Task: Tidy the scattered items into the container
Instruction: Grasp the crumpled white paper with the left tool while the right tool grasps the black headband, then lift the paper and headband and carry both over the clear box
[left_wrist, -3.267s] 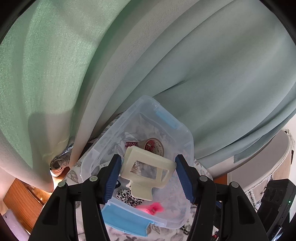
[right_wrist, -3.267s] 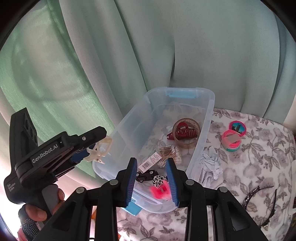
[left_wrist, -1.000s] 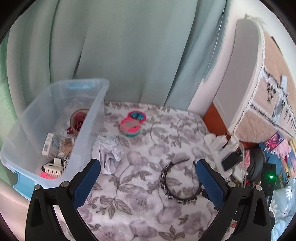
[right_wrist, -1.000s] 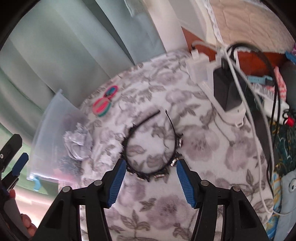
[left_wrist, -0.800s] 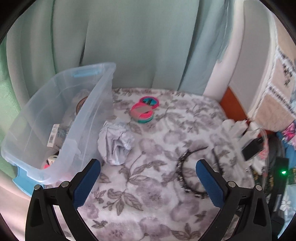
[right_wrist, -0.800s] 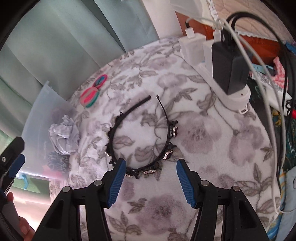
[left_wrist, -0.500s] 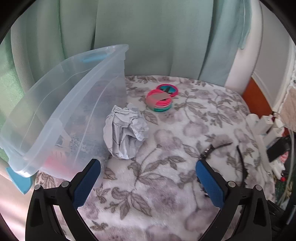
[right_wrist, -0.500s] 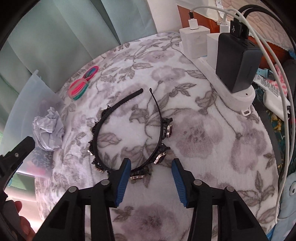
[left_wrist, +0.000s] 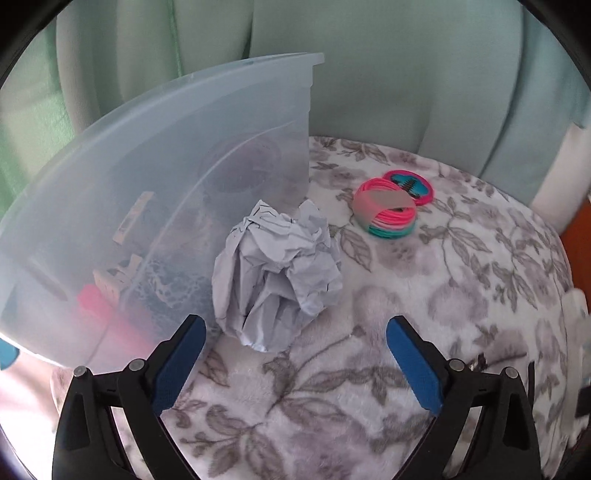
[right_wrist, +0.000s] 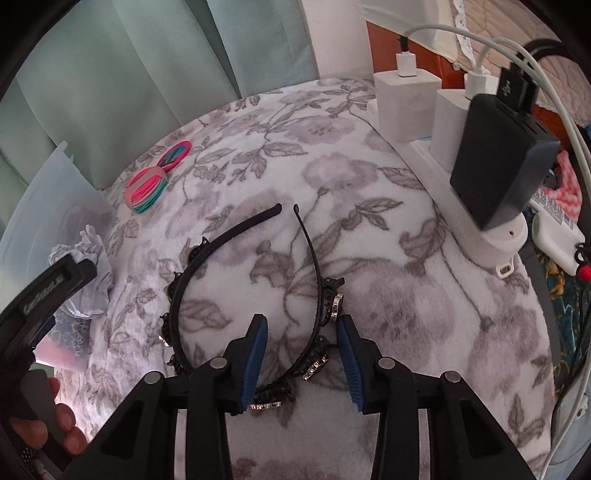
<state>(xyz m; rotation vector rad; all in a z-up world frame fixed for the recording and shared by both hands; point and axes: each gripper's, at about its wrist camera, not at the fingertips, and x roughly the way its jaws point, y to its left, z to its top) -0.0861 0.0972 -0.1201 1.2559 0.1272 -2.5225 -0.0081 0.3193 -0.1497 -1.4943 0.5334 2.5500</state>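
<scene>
On the floral cloth, right tongs (right_wrist: 300, 338) straddle the headband (right_wrist: 236, 291), apart; left tongs (left_wrist: 293, 343) gape before crumpled paper (left_wrist: 277, 273).

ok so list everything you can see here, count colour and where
container: 1, clear plastic, left on the cloth, holding blurred items
crumpled paper: 1, white, beside the container wall
hair ties: 1 stack, pink and teal, far side of the cloth
round disc: 1, pink rim, teal centre, behind the hair ties
headband: 1, black with gems, mid cloth
chargers: 2 white, 1 black, in a strip on the right
cloth: 1, white with grey flowers
left gripper: open, before the paper
right gripper: open, straddling the headband's band
</scene>
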